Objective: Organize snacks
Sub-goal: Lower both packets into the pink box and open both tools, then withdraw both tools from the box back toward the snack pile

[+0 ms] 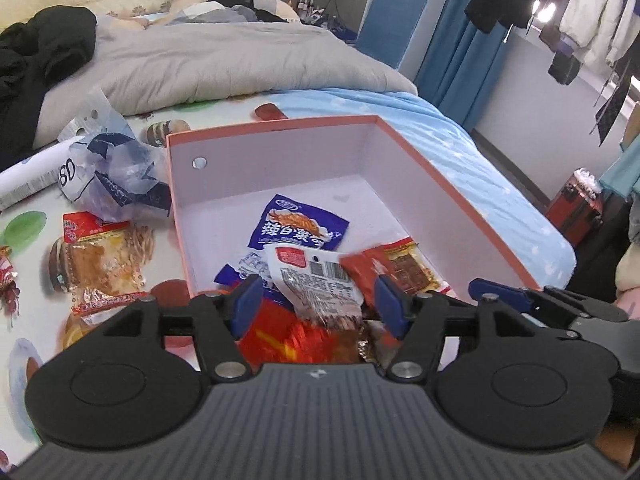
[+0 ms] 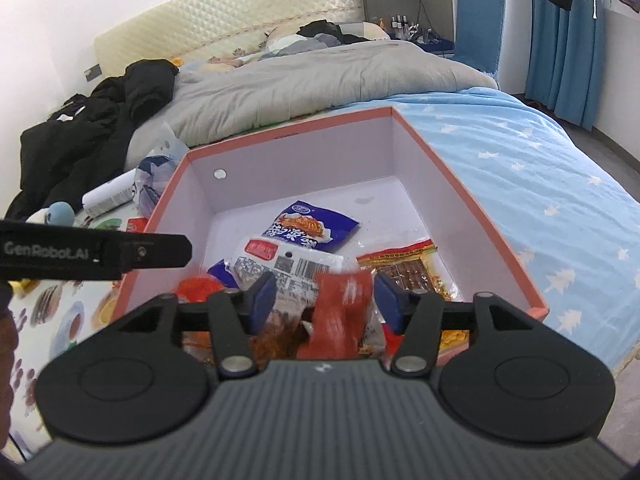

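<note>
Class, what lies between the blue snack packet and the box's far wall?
Only bare white box floor lies between the blue packet and the far wall, as the right wrist view shows.

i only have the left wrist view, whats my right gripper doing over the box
Observer: The right gripper is open, and a blurred red packet lies between its fingers.
Operator: anything hidden from me at the box's near right corner
Observer: Yes, a yellow snack pack lies inside the pink box there.
Operator: anything left of the box i cant see
Observer: A small blue plush toy beside the black clothes.
</note>
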